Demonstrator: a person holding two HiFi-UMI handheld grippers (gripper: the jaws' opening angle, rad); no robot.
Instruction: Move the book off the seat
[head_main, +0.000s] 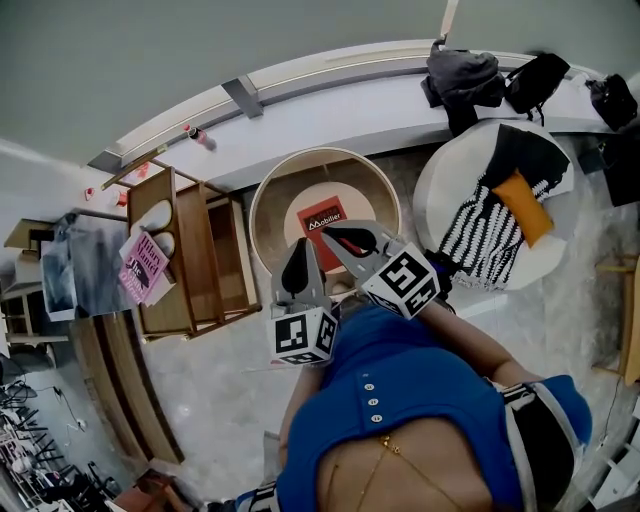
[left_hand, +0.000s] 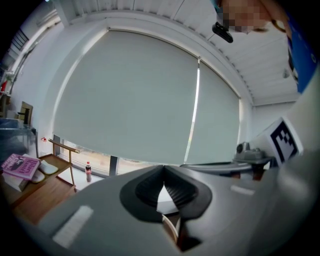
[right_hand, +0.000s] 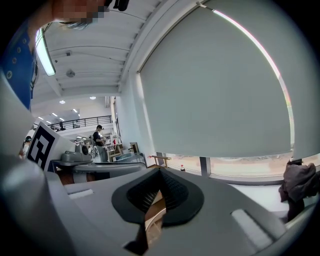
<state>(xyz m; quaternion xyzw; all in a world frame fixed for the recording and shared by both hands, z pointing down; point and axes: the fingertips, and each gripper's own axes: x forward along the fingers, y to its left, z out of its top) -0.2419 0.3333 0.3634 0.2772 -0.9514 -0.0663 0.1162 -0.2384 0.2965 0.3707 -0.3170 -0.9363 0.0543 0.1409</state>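
A red book (head_main: 322, 227) with white lettering lies flat in the middle of a round wooden seat (head_main: 272, 196) with a pale rim, in the head view. Both grippers are held up above it, close to the person's blue top. My left gripper (head_main: 300, 258) is shut with nothing in it, its tips over the seat's near edge. My right gripper (head_main: 338, 238) is also shut and empty, its tips over the book's near corner. The left gripper view (left_hand: 164, 174) and the right gripper view (right_hand: 159, 176) look out at a window blind; the jaws meet with nothing between them.
A wooden rack (head_main: 205, 265) stands left of the seat, carrying a pink book (head_main: 143, 265) and white slippers (head_main: 155, 217). A white round chair (head_main: 440, 190) with a striped throw and orange cushion (head_main: 522, 207) sits to the right. Dark bags (head_main: 462, 76) and a bottle (head_main: 198, 136) rest on the window ledge.
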